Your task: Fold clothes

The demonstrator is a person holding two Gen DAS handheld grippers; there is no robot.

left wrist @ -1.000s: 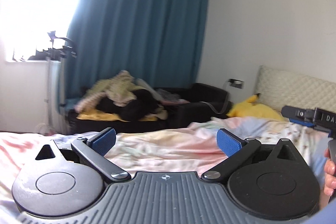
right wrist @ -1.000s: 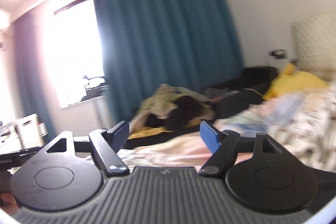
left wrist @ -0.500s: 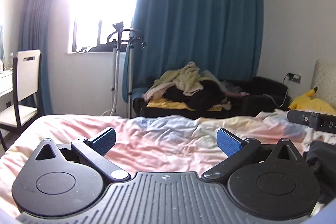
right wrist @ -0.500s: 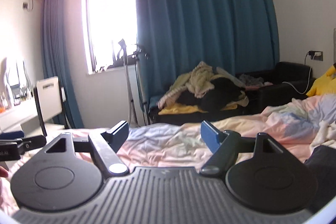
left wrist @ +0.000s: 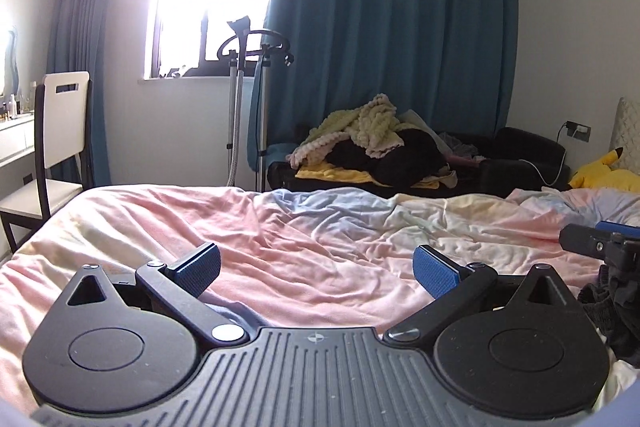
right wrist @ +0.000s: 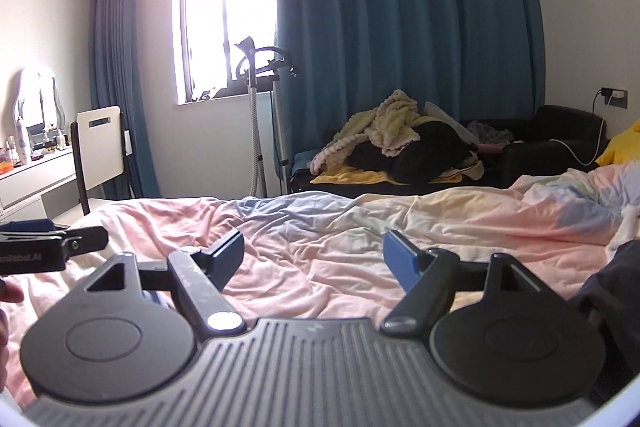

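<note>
The task's thing was a dark garment (left wrist: 618, 311) lying crumpled on the bed (left wrist: 280, 239) at the right edge of both wrist views, just beside the right-hand disc of each gripper body. Only part of it showed; its type, collar and hems could not be told.

Handling, as judged: the fabric appeared soft and limp, light, and without stiffness. It should drape and bunch when lifted, and it is not fragile. A hold on one layer at an edge or corner, with the two grippers apart along the same hem, should let the cloth hang flat. The pink bedsheet beneath is equally soft, so a low pinch risks taking sheet with garment.

Pose: the left gripper (left wrist: 316, 269) pointed slightly below level across the bed toward the sofa (left wrist: 520, 163) piled with clothes. Its jaws stood wide, with nothing between the blue pads. The right gripper (right wrist: 314, 257) was aimed likewise, slightly downward, jaws wide and empty. Each gripper showed at the margin of the other's view, so the two were side by side. Neither touched the garment; both were low over bare sheet.
</note>
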